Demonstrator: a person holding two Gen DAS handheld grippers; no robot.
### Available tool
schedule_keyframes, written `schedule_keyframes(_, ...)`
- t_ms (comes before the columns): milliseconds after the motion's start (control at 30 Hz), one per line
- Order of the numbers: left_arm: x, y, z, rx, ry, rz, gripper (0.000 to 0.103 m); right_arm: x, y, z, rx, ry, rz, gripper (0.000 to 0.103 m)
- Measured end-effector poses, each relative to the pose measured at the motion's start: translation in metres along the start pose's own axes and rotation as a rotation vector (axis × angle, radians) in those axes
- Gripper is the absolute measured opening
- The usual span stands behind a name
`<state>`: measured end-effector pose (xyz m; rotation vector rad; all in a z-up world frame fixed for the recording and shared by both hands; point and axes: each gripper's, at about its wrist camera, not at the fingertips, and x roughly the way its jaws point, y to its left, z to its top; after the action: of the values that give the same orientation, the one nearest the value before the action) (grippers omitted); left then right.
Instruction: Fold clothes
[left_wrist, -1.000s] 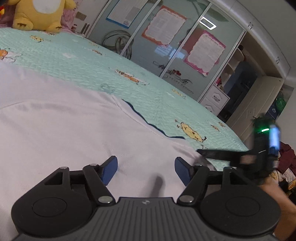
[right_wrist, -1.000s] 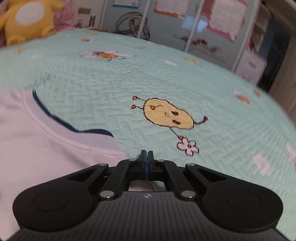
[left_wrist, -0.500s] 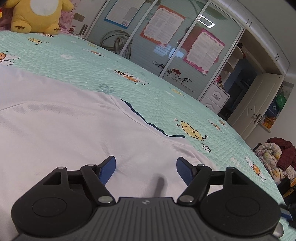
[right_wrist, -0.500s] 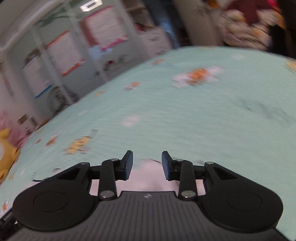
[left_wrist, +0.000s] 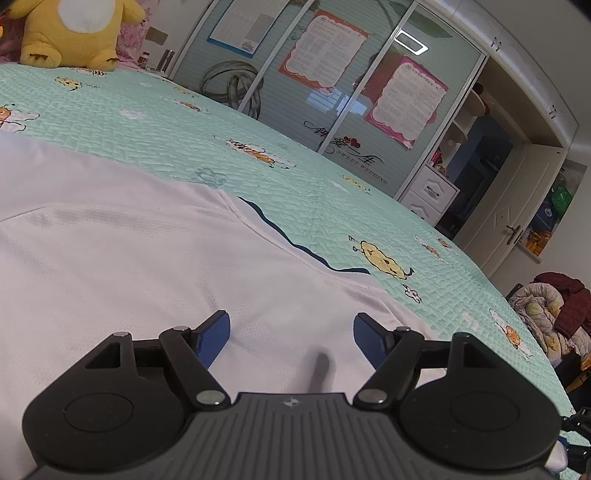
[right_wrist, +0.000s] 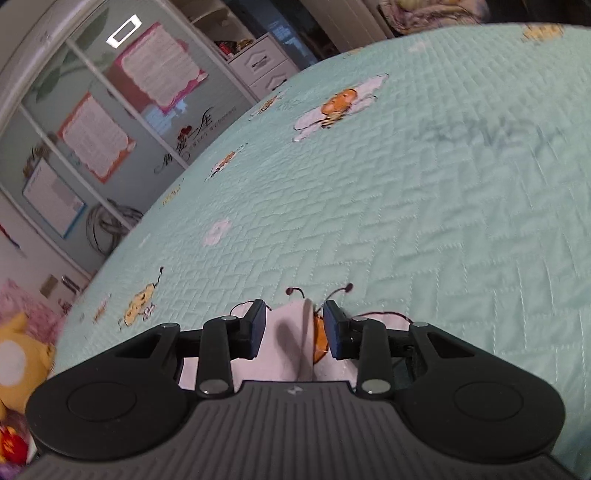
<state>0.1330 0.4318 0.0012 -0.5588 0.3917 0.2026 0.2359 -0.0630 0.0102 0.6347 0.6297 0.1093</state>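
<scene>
Folding stage unclear: shirt (left_wrist: 155, 266) lies flat on bed (left_wrist: 332, 199), collar at 1 o'clock. Left gripper (left_wrist: 291, 338) fingers wide apart over it; right gripper (right_wrist: 294, 328) fingers part-open astride a fabric edge (right_wrist: 295, 339). Grip hems squarely.

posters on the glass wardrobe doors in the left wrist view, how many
3: blue-edged poster at left, orange-edged poster in the middle, pink-edged poster at right. None looks hidden.
</scene>
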Motion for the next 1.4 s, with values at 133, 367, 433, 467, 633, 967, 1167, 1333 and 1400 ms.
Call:
schedule_keyframes(133,0.000,0.000,0.001,-0.001,0.001,-0.001,0.078,-0.003,0.004,0.002,-0.011,0.032,0.020,0.035)
schedule_keyframes(367,0.001,-0.001,0.001,0.001,0.001,0.000,0.078,0.000,0.000,-0.002,0.052,0.080,0.064,0.036)
schedule_keyframes(433,0.001,-0.001,0.001,0.001,0.001,0.000,0.078,0.002,-0.003,-0.003,0.082,0.092,0.084,0.036)
schedule_keyframes(467,0.001,-0.001,0.001,0.002,0.001,0.000,0.078,0.003,-0.004,-0.003,0.096,0.098,0.093,0.036)
schedule_keyframes(633,0.001,-0.002,0.001,0.001,0.001,0.000,0.078,0.008,-0.011,-0.005,0.170,0.128,0.142,0.036)
schedule_keyframes(967,0.000,-0.004,0.001,0.001,0.000,-0.001,0.080,0.022,0.006,0.030,0.018,0.078,0.102,0.000)
schedule_keyframes(1167,0.000,-0.005,0.000,0.002,0.000,-0.001,0.080,0.037,0.031,0.054,-0.118,0.026,0.084,0.000)
schedule_keyframes(1333,0.000,-0.006,0.000,0.002,0.000,-0.001,0.080,0.058,0.041,0.047,-0.231,0.070,0.004,0.000)
schedule_keyframes(1400,0.000,-0.006,0.000,0.002,0.000,-0.002,0.081,0.063,0.033,0.042,-0.212,0.108,-0.016,0.000)
